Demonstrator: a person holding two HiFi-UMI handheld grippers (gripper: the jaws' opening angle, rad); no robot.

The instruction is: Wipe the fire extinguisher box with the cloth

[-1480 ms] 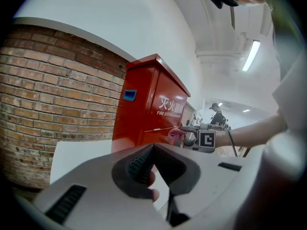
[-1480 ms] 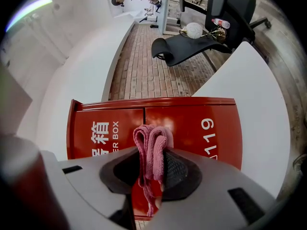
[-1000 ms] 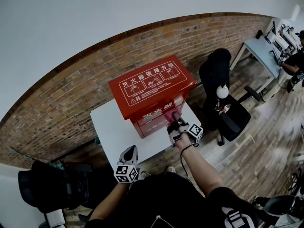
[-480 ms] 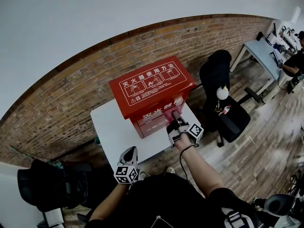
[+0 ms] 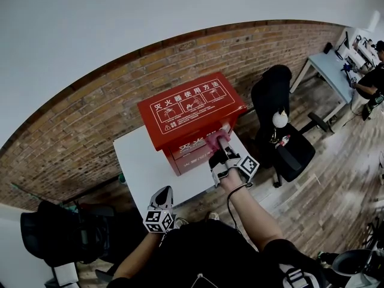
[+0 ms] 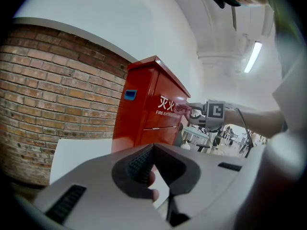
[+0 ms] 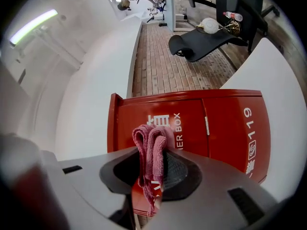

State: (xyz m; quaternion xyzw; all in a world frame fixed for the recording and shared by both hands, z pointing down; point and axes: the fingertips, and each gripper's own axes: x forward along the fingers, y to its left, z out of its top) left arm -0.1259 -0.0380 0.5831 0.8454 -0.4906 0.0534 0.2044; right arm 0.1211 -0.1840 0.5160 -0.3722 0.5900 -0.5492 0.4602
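A red fire extinguisher box with white print stands on a white table against a brick wall. My right gripper is shut on a folded pink cloth and presses it to the box's front, just under the lid's right edge. In the right gripper view the cloth sticks up between the jaws of that gripper, with the box front right behind it. My left gripper hangs at the table's near edge, shut and holding nothing. The left gripper view shows the box and the cloth.
A black office chair stands right of the table. A desk with a seated person lies at the far right. A black bag sits on the floor at lower left. The brick wall backs the table.
My right gripper has slid the cloth up the box's front, toward the lid's edge. The left gripper has stayed in place.
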